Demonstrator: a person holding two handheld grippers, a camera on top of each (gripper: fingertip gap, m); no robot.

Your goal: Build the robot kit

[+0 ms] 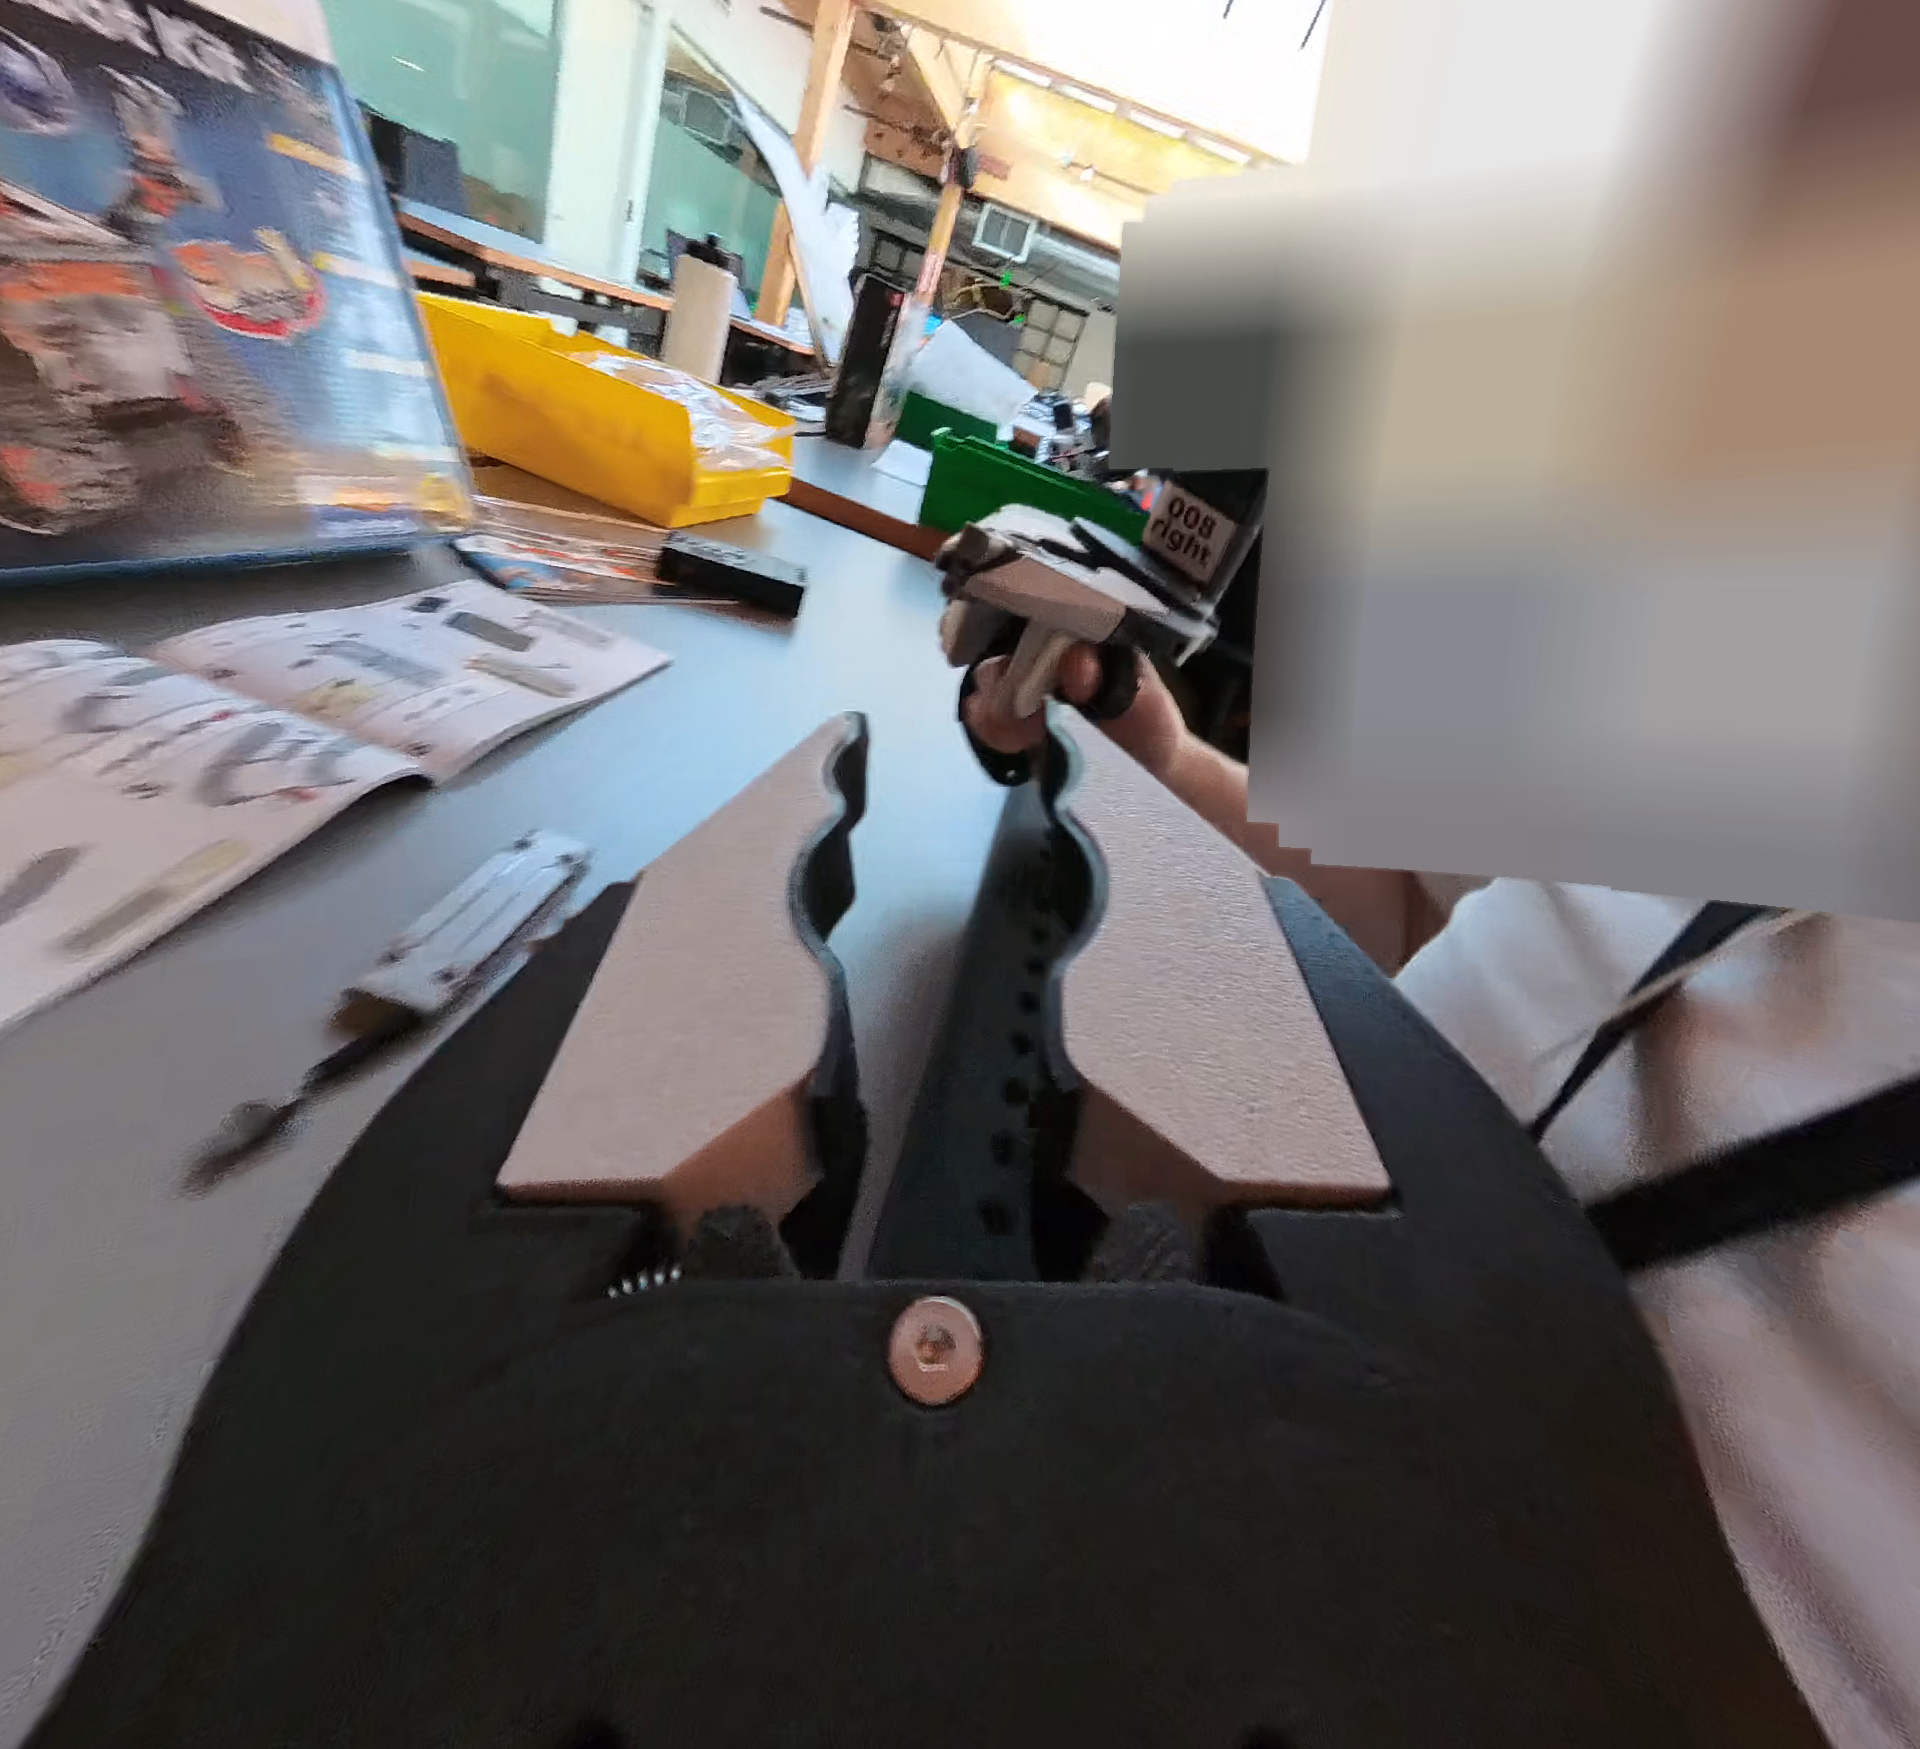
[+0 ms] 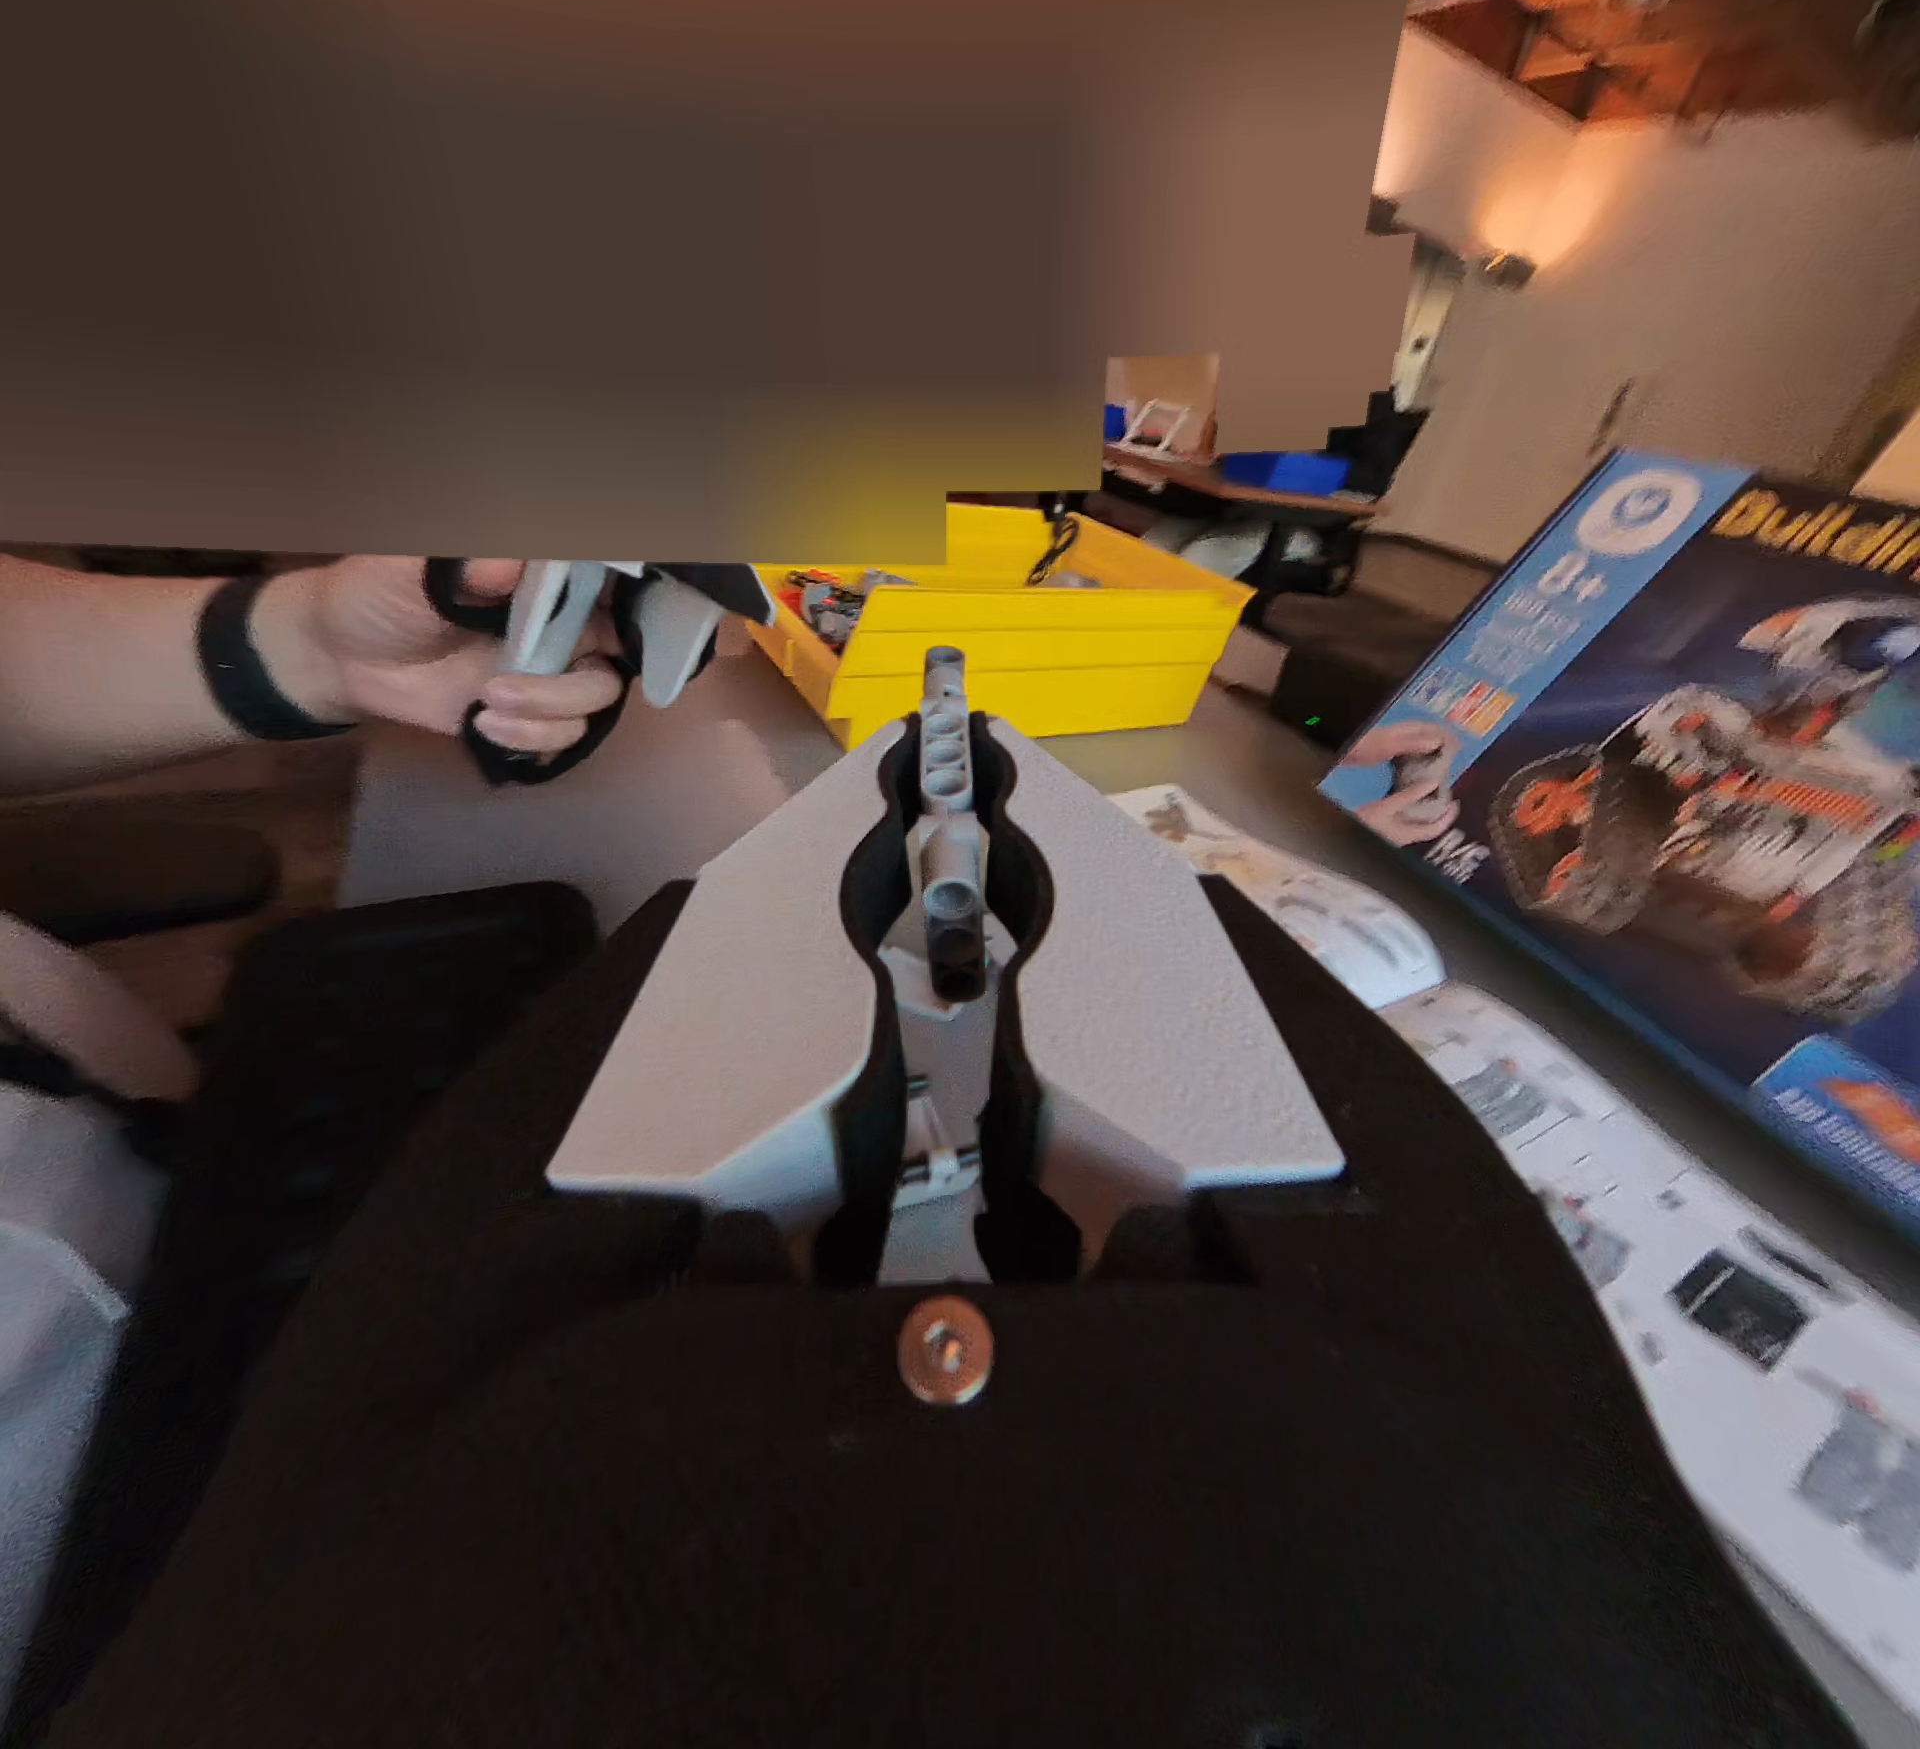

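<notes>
Left tongs: fingers apart, with a clear gap between the wavy inner edges. A black perforated strip runs down the gap, nearer the right finger; whether it is a held piece or part of the tool I cannot tell. Nothing is plainly gripped. The tongs hang low over the grey bench.

Right tongs: closed nearly together on a grey holed beam, which stands out past the fingertips. Behind it in the gap sits a short grey-and-black connector piece, apparently joined to the beam. Further back between the fingers are small pale parts, too unclear to name.

Landmark: the yellow bin.
- The held beam is in front of the bin, raised above the bench, not touching it.
- The bin holds loose parts and a dark cable.
- The blue kit box stands tilted to the right of the bin.
- The open instruction booklet lies flat in front of the box, nearer the camera than the bin.
- In the left wrist view, a small grey assembled piece lies on the bench, well short of the bin, beside the booklet.
- A green bin sits beyond the yellow one.

Progress, judged: a small sub-assembly is in the right tongs; one piece lies loose on the bench; many parts remain in the bin. Early days, by the look.
</notes>
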